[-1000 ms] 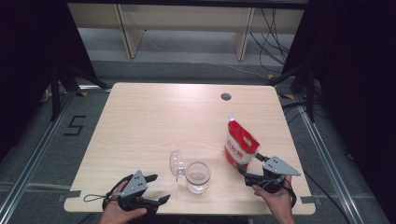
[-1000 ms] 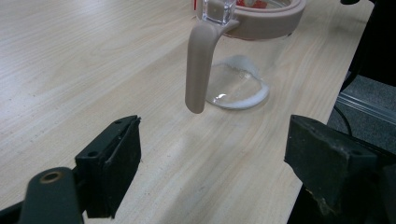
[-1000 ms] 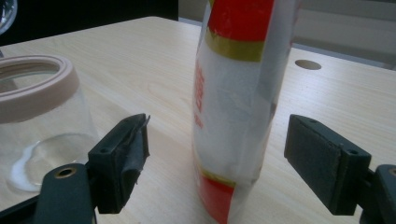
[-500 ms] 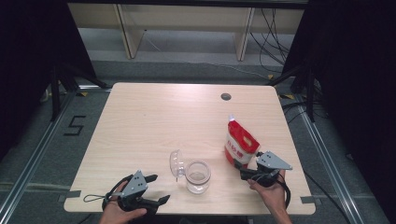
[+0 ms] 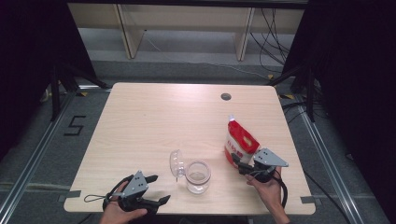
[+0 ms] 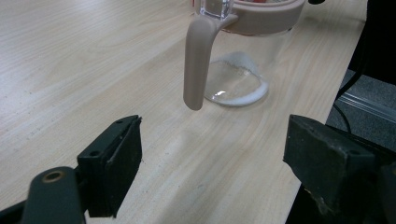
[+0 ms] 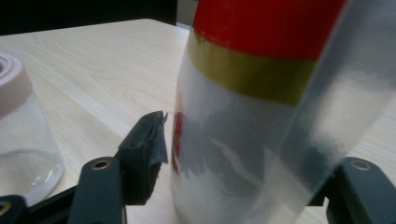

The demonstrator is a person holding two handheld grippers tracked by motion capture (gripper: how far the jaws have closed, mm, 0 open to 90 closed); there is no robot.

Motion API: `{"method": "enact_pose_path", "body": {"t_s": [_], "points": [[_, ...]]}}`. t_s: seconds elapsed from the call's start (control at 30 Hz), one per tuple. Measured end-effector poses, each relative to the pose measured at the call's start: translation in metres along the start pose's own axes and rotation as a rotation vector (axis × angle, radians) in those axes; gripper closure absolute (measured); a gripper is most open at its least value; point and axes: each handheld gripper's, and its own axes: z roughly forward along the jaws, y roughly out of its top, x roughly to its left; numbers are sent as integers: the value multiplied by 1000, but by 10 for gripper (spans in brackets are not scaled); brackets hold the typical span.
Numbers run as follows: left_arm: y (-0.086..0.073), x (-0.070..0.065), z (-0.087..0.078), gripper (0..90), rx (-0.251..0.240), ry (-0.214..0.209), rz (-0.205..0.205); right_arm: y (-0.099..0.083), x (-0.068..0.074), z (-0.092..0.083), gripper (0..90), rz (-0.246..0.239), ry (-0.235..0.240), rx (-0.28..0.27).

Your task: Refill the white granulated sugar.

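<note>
A red and white pouch [image 5: 240, 142] stands upright at the table's right front. My right gripper [image 5: 238, 164] reaches its lower part from the near side; its jaws have just been closing and the pads touch the pouch [image 7: 252, 116] on both sides, shut on it. A glass jar [image 5: 198, 176] with a pink rim holds a little white powder, and its clear lid [image 5: 176, 163] is swung open to the left. My left gripper [image 5: 159, 188] lies open near the front edge, pointing at the jar [image 6: 238, 60] from a short way off, with nothing between its fingers.
The light wooden table [image 5: 163, 121] has a round cable hole [image 5: 226, 96] at the back right. The table's front edge runs close to both hands. The jar [image 7: 18, 130] stands just left of the pouch. Pale shelving stands on the floor beyond the table.
My right gripper moved left up to the pouch's base and its jaws narrowed around it. The left gripper, jar and pouch stayed where they were.
</note>
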Motion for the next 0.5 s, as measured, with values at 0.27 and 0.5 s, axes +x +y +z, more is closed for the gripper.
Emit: {"method": "enact_pose_path", "body": {"t_s": [0.27,0.5], "points": [[0,1,-1,198,-7,-3,1,1,-4,1,439,8,33,0],[0,1,0,205,-10,-7,3,2,-8,-2,452,-1,99,5]]}}
